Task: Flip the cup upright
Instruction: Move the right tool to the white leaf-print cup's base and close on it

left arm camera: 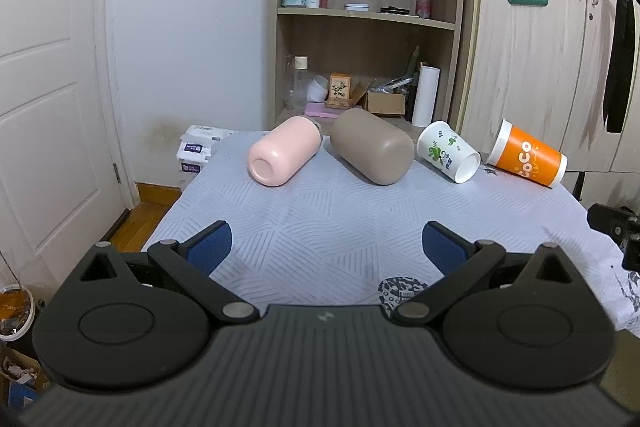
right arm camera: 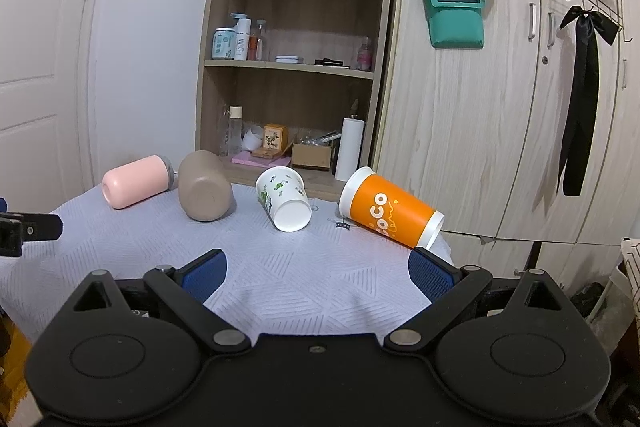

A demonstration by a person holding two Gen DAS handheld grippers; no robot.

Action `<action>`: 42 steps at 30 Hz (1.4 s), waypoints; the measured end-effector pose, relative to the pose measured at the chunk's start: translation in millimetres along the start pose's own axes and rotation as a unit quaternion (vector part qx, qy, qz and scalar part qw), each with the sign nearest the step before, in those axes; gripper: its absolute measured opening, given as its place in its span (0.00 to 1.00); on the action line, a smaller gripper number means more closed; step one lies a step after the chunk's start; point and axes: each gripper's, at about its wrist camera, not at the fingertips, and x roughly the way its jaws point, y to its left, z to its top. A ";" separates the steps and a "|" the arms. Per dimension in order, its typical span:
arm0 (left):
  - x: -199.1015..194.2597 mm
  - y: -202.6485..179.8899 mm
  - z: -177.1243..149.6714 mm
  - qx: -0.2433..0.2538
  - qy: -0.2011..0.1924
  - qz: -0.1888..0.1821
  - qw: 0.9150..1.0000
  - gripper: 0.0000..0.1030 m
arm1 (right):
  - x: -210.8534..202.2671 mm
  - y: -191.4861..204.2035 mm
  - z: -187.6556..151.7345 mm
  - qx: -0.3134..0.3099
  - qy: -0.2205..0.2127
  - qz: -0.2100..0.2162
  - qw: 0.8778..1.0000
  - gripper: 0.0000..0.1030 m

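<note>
Four cups lie on their sides in a row at the far edge of the table: a pink cup (left arm camera: 282,151) (right arm camera: 136,185), a taupe cup (left arm camera: 374,151) (right arm camera: 205,187), a white floral paper cup (left arm camera: 448,151) (right arm camera: 285,202) and an orange paper cup (left arm camera: 527,158) (right arm camera: 390,213). My left gripper (left arm camera: 326,249) is open and empty, well short of the pink and taupe cups. My right gripper (right arm camera: 318,273) is open and empty, just in front of the floral and orange cups; its right fingertip is near the orange cup's base.
The table is covered by a pale blue patterned cloth (left arm camera: 332,223) (right arm camera: 280,279). A wooden shelf unit (left arm camera: 368,15) (right arm camera: 296,67) with bottles and boxes stands right behind it. A wardrobe (right arm camera: 480,131) is at back right. Tissue packs (left arm camera: 198,149) sit off the table's left corner.
</note>
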 end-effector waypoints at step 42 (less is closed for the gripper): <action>172.3 -75.8 57.7 -0.137 0.114 -0.105 0.978 0.98 | 177.2 -9.9 46.6 -0.138 0.094 0.206 0.964 0.97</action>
